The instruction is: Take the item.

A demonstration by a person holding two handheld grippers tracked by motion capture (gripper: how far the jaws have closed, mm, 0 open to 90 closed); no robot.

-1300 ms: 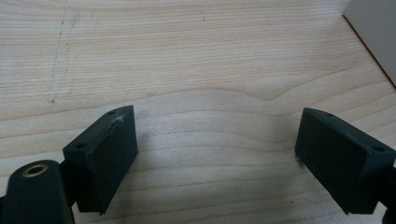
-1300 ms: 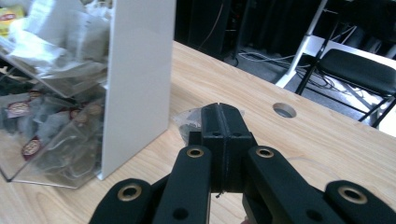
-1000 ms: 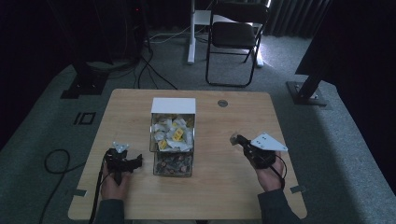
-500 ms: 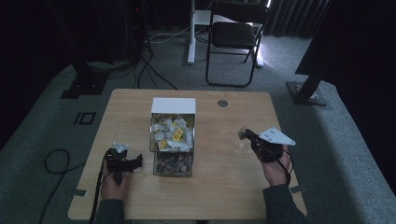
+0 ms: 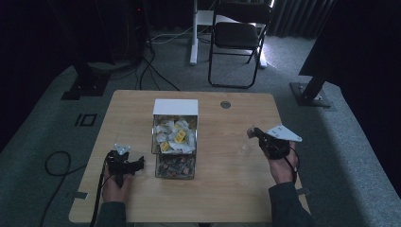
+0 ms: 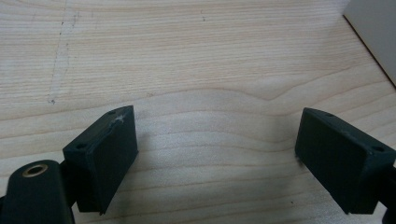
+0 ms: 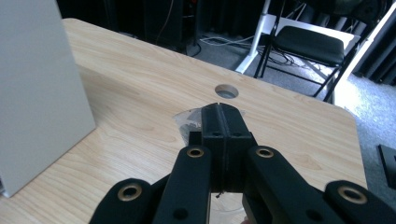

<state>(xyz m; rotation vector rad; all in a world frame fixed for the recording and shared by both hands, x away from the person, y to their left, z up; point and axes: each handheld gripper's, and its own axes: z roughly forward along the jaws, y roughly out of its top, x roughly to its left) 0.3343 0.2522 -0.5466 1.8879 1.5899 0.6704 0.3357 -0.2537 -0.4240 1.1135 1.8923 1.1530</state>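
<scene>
A clear bin (image 5: 174,142) stands near the middle of the wooden desk (image 5: 222,198), with a white box (image 5: 175,107) at its far end; its far compartment holds pale wrappers, some yellow, and its near compartment holds darker pieces. Left of the bin, near its front corner, the left hand-held gripper (image 5: 124,163) rests low over the desk in the person's left hand (image 5: 116,187); in the left gripper view its two black jaws stand spread wide with bare wood between them (image 6: 215,140). Well to the right of the bin, the right hand-held gripper (image 5: 253,134) is raised above the desk in the right hand (image 5: 282,166), with its jaws pointing toward the bin. In the right gripper view its jaws (image 7: 223,135) are pressed together on a small clear plastic wrapper (image 7: 189,119) with something dark inside, which sticks out beyond the jaws. Past the wrapper lies the round cable hole (image 7: 227,91) in the desk, and a black folding chair (image 5: 239,35) stands on the floor beyond the far edge.
</scene>
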